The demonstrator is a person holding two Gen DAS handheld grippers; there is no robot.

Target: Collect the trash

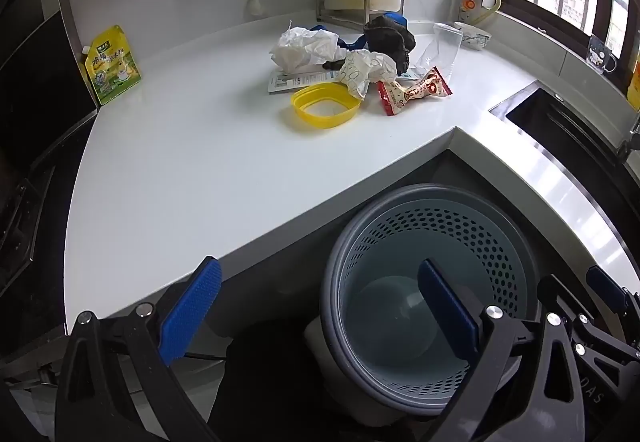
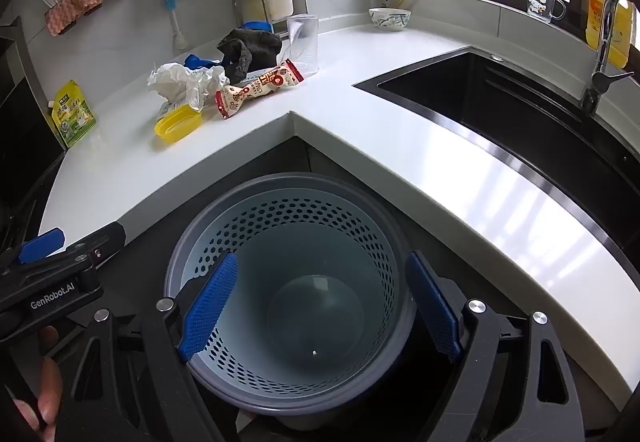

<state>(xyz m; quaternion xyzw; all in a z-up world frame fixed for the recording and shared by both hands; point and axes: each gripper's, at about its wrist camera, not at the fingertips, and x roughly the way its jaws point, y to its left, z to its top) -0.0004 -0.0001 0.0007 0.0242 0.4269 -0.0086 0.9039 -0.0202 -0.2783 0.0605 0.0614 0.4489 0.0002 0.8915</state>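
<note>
A pile of trash lies at the back of the white counter (image 1: 192, 162): crumpled white paper (image 1: 308, 48), a yellow plastic ring lid (image 1: 325, 105), a red snack wrapper (image 1: 416, 88), a dark rag (image 1: 390, 36) and a clear plastic cup (image 1: 438, 46). The pile also shows in the right wrist view, with the wrapper (image 2: 256, 90) and lid (image 2: 178, 124). A grey perforated bin (image 2: 288, 282) stands on the floor in the counter's inner corner, empty inside; it also shows in the left wrist view (image 1: 432, 298). My left gripper (image 1: 320, 306) is open and empty, low beside the bin. My right gripper (image 2: 320, 302) is open and empty above the bin.
A green-yellow seasoning pouch (image 1: 112, 66) stands at the counter's left. A black sink (image 2: 500, 110) with a faucet (image 2: 600, 54) is at the right. A bowl (image 2: 389, 18) and a mug (image 2: 544, 4) sit near the window. Cloths hang on the wall rail.
</note>
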